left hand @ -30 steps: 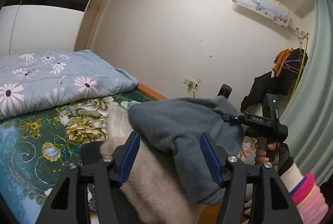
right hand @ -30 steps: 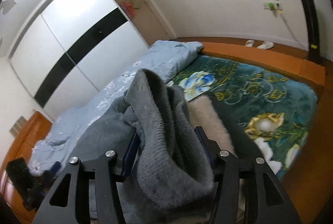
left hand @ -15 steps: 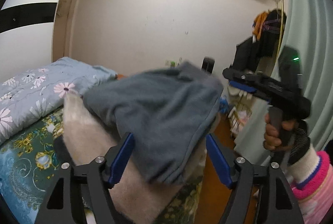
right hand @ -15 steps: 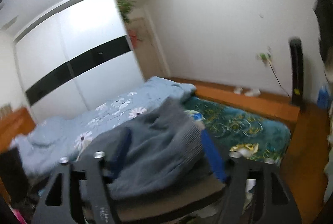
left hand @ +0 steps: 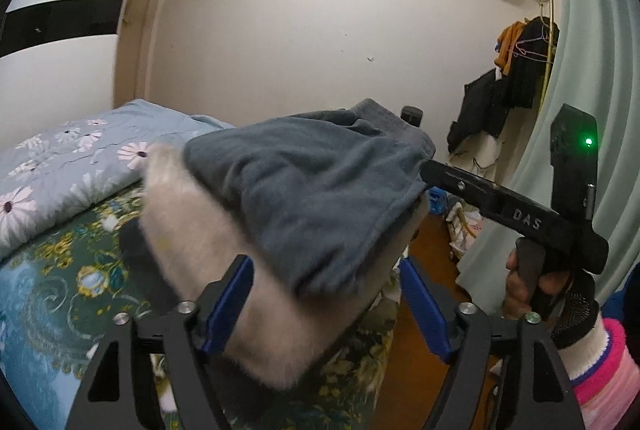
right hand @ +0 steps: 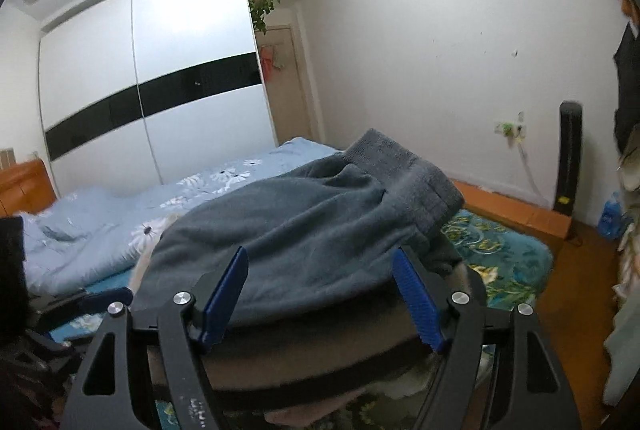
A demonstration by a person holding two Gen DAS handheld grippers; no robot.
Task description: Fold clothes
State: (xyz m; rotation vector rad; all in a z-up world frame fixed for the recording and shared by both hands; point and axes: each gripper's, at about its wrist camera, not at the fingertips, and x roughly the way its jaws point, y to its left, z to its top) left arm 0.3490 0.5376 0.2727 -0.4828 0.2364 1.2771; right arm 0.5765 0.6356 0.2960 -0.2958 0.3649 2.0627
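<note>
Through the left wrist camera I see my left gripper [left hand: 326,304] with its blue pads [left hand: 226,306] spread wide around a folded stack of clothes: a grey-blue knit garment [left hand: 316,190] on top of a cream fleecy garment [left hand: 224,270]. Its jaws have just been opening, and the stack sits between them; the left pad lies against the cream fleece, while the right pad stands clear of the fabric, so I read this tool as released, not clenched. At the right of that view a hand [left hand: 528,282] in a striped pink and white cuff holds the handle of the right gripper [left hand: 508,206], whose nose disappears behind the grey-blue garment's edge. From the right wrist camera, the right gripper [right hand: 320,300] also has its jaws standing wide, having just been opening, with the same grey-blue garment [right hand: 312,230] and its ribbed band [right hand: 404,174] heaped between and above the pads; dark and cream layers show beneath it. I cannot tell whether the right pads touch the cloth, but they do not squeeze it. The stack is over the bed [right hand: 508,258] with its floral green sheet, near the bed's foot, with a light blue flowered quilt [right hand: 120,226] lying behind it toward the wardrobe [right hand: 160,82].
</note>
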